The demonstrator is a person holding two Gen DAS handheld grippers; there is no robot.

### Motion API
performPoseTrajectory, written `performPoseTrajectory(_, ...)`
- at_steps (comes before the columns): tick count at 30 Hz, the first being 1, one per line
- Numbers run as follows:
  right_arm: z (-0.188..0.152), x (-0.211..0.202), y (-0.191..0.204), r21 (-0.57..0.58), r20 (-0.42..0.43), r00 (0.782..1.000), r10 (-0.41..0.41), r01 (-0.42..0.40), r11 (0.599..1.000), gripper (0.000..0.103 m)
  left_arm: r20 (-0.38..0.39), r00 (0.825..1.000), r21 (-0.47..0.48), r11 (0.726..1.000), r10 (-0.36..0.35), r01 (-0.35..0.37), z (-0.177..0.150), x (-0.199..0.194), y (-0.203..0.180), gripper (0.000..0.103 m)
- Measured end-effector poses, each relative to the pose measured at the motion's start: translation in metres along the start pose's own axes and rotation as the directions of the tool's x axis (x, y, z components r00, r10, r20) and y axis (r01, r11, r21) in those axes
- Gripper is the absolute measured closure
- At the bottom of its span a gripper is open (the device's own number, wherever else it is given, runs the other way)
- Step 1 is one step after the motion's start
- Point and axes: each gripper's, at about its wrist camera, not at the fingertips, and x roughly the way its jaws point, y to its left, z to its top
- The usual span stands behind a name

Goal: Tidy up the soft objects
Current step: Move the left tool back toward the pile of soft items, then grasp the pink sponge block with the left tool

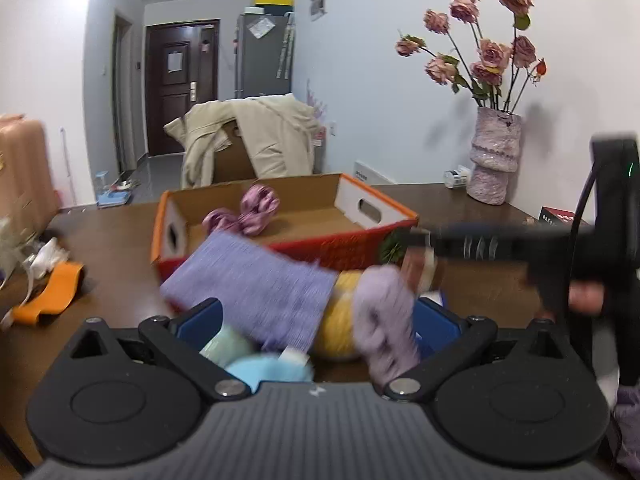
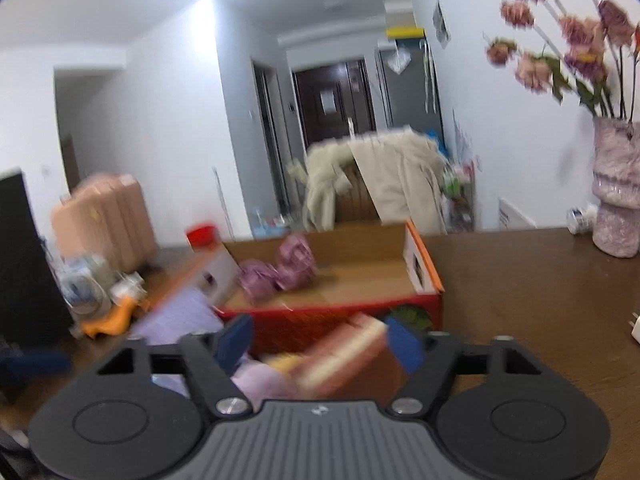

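A: Soft objects (image 1: 256, 292) lie heaped on the desk (image 1: 460, 208) just before the cardboard box (image 1: 376, 208); only a mauve bow (image 1: 244, 216) is inside.

B: So mostly undone. The tongs?

A: Left tongs (image 1: 316, 316) stand wide around the purple cloth, pads apparently not pressing. Right tongs (image 2: 320, 340) are part open about a red-brown blurred thing (image 2: 352, 356); grip I cannot tell.
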Motion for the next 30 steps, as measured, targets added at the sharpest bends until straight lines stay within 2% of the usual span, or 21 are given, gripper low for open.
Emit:
performPoseTrajectory(3,-0.014,-0.019,-0.044,0.081,0.041,0.999,0.015,-0.018,0.997,0.043,-0.011,1.000,0.050,0.998,-0.027,0.027,0.015,0.020,-0.012,0.000)
performPoseTrajectory(6,-0.023,-0.029,-0.079,0.114,0.012,0.998,-0.066,0.064,0.991,0.043,-0.014,0.995,0.057,0.994,-0.094,0.095,0.030,0.039,-0.022,0.000)
performPoseTrajectory(9,-0.033,-0.020,-0.108,0.173,-0.041,0.997,-0.068,0.074,0.982,0.046,-0.057,0.972,-0.018,0.974,-0.227,0.226,0.051,0.069,-0.040,0.002)
performPoseTrajectory(11,-0.034,-0.015,-0.120,0.233,-0.058,0.997,-0.057,0.069,0.970,0.048,-0.087,0.959,-0.030,0.963,-0.269,0.267,0.058,0.092,-0.056,0.012)
performPoseTrajectory(12,-0.034,-0.014,-0.124,0.248,-0.062,0.997,-0.055,0.069,0.966,0.050,-0.112,0.959,-0.013,0.966,-0.260,0.260,0.059,0.107,-0.068,0.016)
performPoseTrajectory(14,-0.036,-0.016,-0.130,0.304,-0.060,0.998,-0.031,0.048,0.951,0.051,-0.173,0.958,0.033,0.971,-0.227,0.236,0.060,0.133,-0.085,0.036)
performPoseTrajectory(16,-0.041,-0.020,-0.130,0.347,-0.056,0.998,-0.005,0.024,0.938,0.053,-0.238,0.941,0.010,0.969,-0.239,0.249,0.060,0.162,-0.092,0.036)
performPoseTrajectory(19,-0.051,-0.039,-0.123,0.365,-0.024,1.000,-0.016,0.023,0.931,0.054,-0.336,0.912,-0.062,0.971,-0.237,0.230,0.056,0.195,-0.090,0.040)
performPoseTrajectory(21,-0.059,-0.045,-0.121,0.395,-0.024,0.999,0.040,-0.027,0.918,0.054,-0.363,0.892,-0.098,0.963,-0.271,0.252,0.055,0.204,-0.088,0.041)
performPoseTrajectory(23,-0.064,-0.036,-0.121,0.415,-0.063,0.993,0.097,-0.062,0.907,0.054,-0.364,0.877,-0.138,0.950,-0.312,0.281,0.054,0.207,-0.085,0.041)
performPoseTrajectory(25,-0.064,-0.022,-0.124,0.426,-0.095,0.988,0.119,-0.067,0.902,0.056,-0.379,0.856,-0.178,0.936,-0.351,0.305,0.054,0.211,-0.085,0.043)
performPoseTrajectory(26,-0.060,-0.016,-0.128,0.440,-0.094,0.987,0.131,-0.077,0.895,0.057,-0.396,0.845,-0.191,0.933,-0.359,0.306,0.053,0.212,-0.085,0.049)
performPoseTrajectory(28,-0.052,-0.006,-0.137,0.464,-0.095,0.987,0.131,-0.072,0.883,0.056,-0.409,0.848,-0.201,0.939,-0.338,0.278,0.049,0.208,-0.084,0.050)
performPoseTrajectory(30,-0.046,0.001,-0.152,0.503,-0.072,0.990,0.125,-0.073,0.861,0.057,-0.419,0.828,-0.249,0.924,-0.373,0.290,0.047,0.200,-0.079,0.050)
